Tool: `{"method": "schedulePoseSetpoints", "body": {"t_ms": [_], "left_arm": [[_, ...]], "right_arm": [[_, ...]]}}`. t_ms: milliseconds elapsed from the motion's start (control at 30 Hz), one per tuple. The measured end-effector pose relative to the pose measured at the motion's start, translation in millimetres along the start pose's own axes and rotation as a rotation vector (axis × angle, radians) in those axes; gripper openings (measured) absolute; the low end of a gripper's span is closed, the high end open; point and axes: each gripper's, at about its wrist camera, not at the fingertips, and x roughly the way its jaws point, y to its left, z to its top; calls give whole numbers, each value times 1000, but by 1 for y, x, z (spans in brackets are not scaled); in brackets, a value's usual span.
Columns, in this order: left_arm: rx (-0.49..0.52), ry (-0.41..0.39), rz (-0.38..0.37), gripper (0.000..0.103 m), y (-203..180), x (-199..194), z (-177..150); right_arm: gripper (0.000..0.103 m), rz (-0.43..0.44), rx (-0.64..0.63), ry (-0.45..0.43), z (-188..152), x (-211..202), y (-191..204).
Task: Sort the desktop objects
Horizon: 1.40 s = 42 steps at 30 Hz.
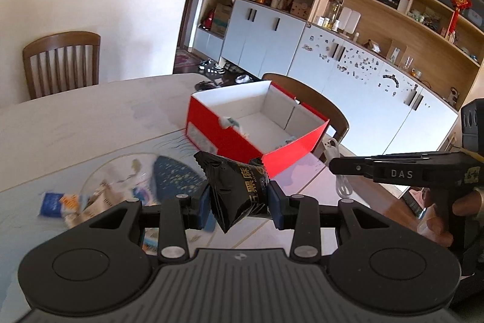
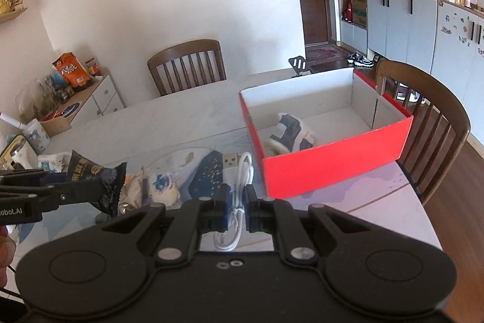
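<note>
Lower middle of the left wrist view: left gripper [image 1: 239,202] closed partway onto a black snack packet [image 1: 234,186], squeezing it at the waist, both crimped ends flaring out. Makes sense as a grip for a puffy bag: less swinging, less slipping. Held up off the table [image 1: 90,117], just short of the red box [image 1: 230,143] sitting centre frame, open top facing up.

Same story in the lower middle of the right wrist view. Right gripper [image 2: 236,203] squeezed about as tight as possible on a coiled white USB cable [image 2: 239,168], loops bunched between the pads, plug poking up above, tail hanging below. Needs that tight a pinch for such a thin cord.

Looks like carrying both things at once to save a trip, probably heading for the box. Already got one white packet [image 2: 289,130] lying on the box floor, centre right of that view, so guessing drop spot. No telling about cable and snack sharing one box though.

Left behind at lower left of the left wrist view: a blurry pile of other snack packets [image 1: 75,202] around a clear plate [image 1: 121,171], near the box but apart from it. Too smeared to make out labels. Plenty left to sort, by the look of it.
</note>
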Motion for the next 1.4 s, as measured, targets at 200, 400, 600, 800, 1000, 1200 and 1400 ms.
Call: {"method": "schedulePoseSetpoints", "body": {"t_ms": [200, 400, 600, 800, 1000, 1200, 1400], "left_arm": [[20, 5, -14, 37, -16, 26, 21], [52, 23, -34, 37, -30, 58, 43], [66, 40, -47, 37, -46, 94, 62], [67, 60, -51, 37, -59, 129, 77], [81, 88, -47, 37, -68, 160, 88], [101, 117, -38, 37, -70, 189, 96], [142, 147, -18, 37, -71, 221, 104]], "right_arm": [[9, 0, -4, -11, 20, 6, -24], [9, 3, -9, -20, 41, 18, -45], [9, -5, -11, -21, 61, 33, -72], [9, -5, -18, 3, 77, 49, -98], [9, -10, -33, 24, 88, 65, -117], [9, -20, -31, 59, 94, 85, -134], [9, -25, -60, 93, 103, 106, -146]]}}
